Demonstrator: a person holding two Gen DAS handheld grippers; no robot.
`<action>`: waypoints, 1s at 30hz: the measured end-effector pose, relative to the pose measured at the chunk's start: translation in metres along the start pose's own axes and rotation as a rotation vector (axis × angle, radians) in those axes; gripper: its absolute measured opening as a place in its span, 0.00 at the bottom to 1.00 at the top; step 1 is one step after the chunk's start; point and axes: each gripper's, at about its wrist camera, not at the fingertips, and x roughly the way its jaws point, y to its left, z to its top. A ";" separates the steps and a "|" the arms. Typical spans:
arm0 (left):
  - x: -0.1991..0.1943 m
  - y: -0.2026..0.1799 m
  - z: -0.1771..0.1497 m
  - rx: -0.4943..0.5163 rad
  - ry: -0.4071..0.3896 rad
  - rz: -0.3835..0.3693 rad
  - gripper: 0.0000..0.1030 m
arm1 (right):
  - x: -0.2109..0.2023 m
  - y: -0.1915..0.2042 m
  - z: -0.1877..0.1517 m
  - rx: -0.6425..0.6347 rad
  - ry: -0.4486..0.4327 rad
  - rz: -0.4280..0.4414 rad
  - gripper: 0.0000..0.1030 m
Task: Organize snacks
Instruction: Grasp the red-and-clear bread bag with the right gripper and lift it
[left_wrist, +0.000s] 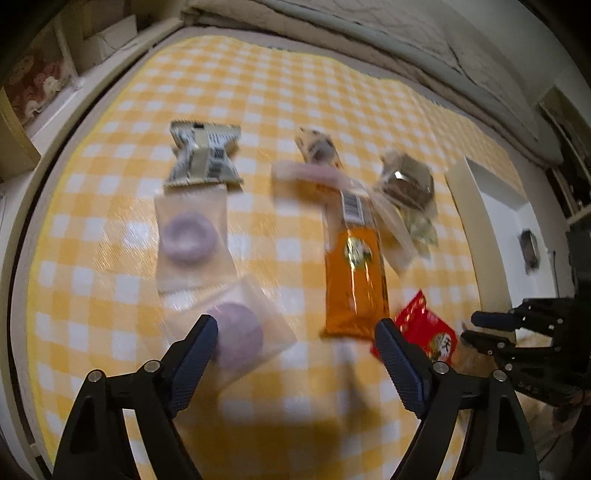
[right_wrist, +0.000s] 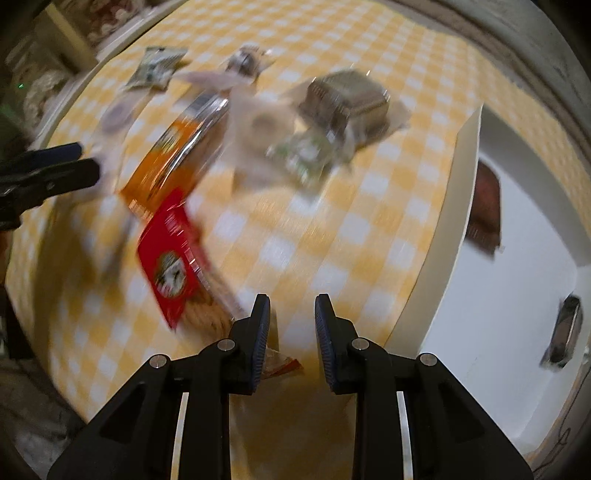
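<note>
Snack packets lie on a yellow checked tablecloth (left_wrist: 258, 92). My left gripper (left_wrist: 297, 332) is open and empty, low over the cloth, between a clear packet with a purple round cake (left_wrist: 240, 334) and an orange packet (left_wrist: 354, 273). A second purple cake packet (left_wrist: 188, 238) and a grey-white packet (left_wrist: 203, 155) lie beyond. My right gripper (right_wrist: 291, 325) is open with a narrow gap and empty, just right of a red packet (right_wrist: 170, 254). It also shows in the left wrist view (left_wrist: 476, 328). A white box (right_wrist: 517, 295) on the right holds a brown packet (right_wrist: 485, 206).
A brown cake in clear wrap (right_wrist: 347, 98), a green-white packet (right_wrist: 306, 155) and a pale packet (right_wrist: 258, 125) lie mid-table. A small dark object (right_wrist: 563, 332) lies in the white box. Shelves with boxes (left_wrist: 33, 85) stand at the left. Both views are motion-blurred.
</note>
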 end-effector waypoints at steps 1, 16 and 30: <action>0.000 0.000 -0.003 0.011 0.009 -0.009 0.82 | -0.001 0.001 -0.004 -0.005 0.002 0.005 0.25; -0.035 0.024 -0.015 -0.014 -0.111 0.006 1.00 | -0.021 0.053 -0.015 -0.283 -0.142 0.023 0.76; -0.001 0.031 0.008 -0.039 -0.082 -0.065 1.00 | 0.018 0.060 -0.005 -0.401 -0.051 -0.032 0.55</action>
